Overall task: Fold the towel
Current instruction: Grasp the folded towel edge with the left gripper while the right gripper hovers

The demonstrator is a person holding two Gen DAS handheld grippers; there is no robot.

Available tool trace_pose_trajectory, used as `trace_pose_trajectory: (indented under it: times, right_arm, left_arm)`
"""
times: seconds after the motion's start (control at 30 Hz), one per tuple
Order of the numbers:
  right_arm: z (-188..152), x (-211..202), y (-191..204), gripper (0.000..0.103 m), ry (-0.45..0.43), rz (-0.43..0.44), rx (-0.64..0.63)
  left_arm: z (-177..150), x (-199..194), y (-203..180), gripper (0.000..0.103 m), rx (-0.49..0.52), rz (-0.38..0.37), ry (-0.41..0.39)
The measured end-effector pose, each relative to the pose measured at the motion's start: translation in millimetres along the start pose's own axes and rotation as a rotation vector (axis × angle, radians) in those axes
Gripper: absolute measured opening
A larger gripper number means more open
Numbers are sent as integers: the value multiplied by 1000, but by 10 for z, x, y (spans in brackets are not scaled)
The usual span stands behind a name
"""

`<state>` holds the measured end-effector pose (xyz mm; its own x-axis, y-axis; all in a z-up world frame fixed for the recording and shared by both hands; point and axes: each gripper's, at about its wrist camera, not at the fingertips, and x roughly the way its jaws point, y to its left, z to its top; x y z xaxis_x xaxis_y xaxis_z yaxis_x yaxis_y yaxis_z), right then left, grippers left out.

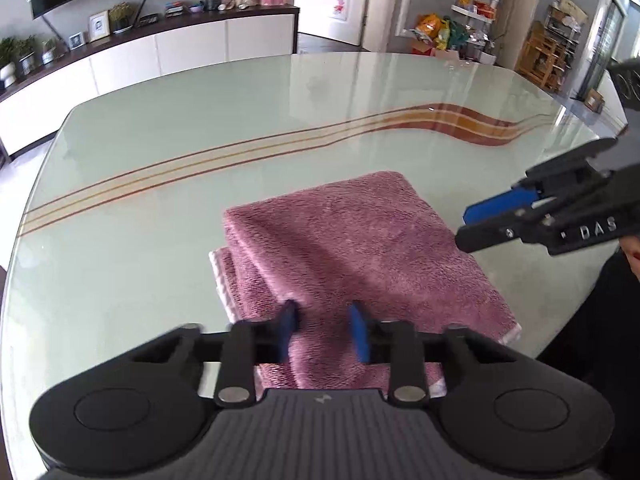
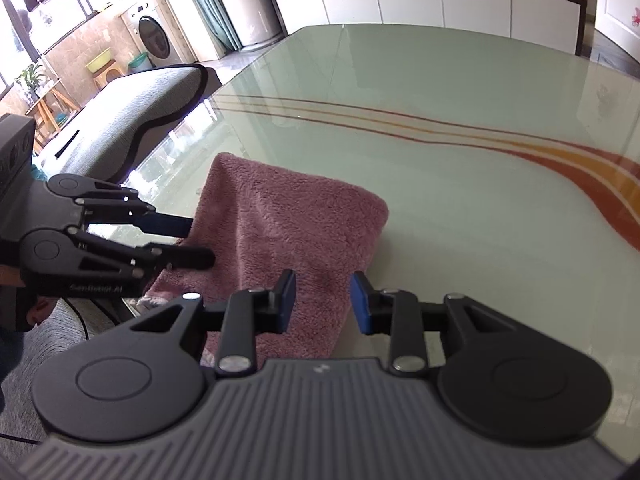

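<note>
Left gripper sits low centre in its own cam, jaws apart w/ a gap between the blue pads, nothing pinched; we see it over the near edge of the towel. Right gripper same story: jaws spread, blue pads clear of each other, hovering above the towel's near right part, not holding it. In left cam the right gripper comes in from the right edge, mid-height, tips just beside the towel's right side; can't tell if touching. Towel is pink, folded into a thick stack, lying flat on the glass table, bottom centre of both frames. Striped band curves across the table behind it. White cabinet upper left in left cam.
</note>
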<state>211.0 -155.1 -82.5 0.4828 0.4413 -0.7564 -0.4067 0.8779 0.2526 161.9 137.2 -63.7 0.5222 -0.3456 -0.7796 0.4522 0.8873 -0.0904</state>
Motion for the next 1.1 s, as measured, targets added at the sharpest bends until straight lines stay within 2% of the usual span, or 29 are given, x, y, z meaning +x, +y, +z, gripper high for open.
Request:
trace_pose_trajectory:
  times: [0.07, 0.3, 0.4, 0.57, 0.77, 0.83, 0.87, 0.93, 1.0, 1.07, 1.1]
  right_arm:
    - [33, 0, 47, 30, -10, 0, -18]
    - [90, 99, 147, 30, -7, 15, -49]
    - [87, 165, 216, 31, 5, 11, -72]
    - [55, 307, 272, 33, 39, -10, -101]
    - [16, 456, 381, 38, 60, -28, -132]
    - [4, 481, 435, 39, 58, -41, -155]
    - [-13, 497, 474, 40, 56, -53, -174]
    - [-40, 495, 511, 40, 49, -64, -200]
    - [-44, 445, 483, 40, 34, -37, -190]
    - [-31, 362, 393, 38, 9, 17, -139]
    - [-23, 322, 345, 38, -4, 34, -113]
  left_arm:
    - [-11, -65, 35, 9, -14, -2, -8]
    - [11, -287, 71, 9, -23, 29, -28]
    - [13, -292, 79, 6, -3, 99, -11]
    - [-8, -267, 155, 7, -37, 70, 1]
    - [74, -228, 29, 28, -7, 52, -21]
    - [102, -216, -13, 37, 3, 46, -28]
    - [114, -174, -40, 38, 13, 52, -24]
    - [127, -39, -73, 37, 36, 71, 8]
    - [109, 83, -79, 36, 46, 93, 41]
    - [84, 133, -65, 30, 41, 94, 54]
    - [79, 123, -50, 22, 28, 85, 51]
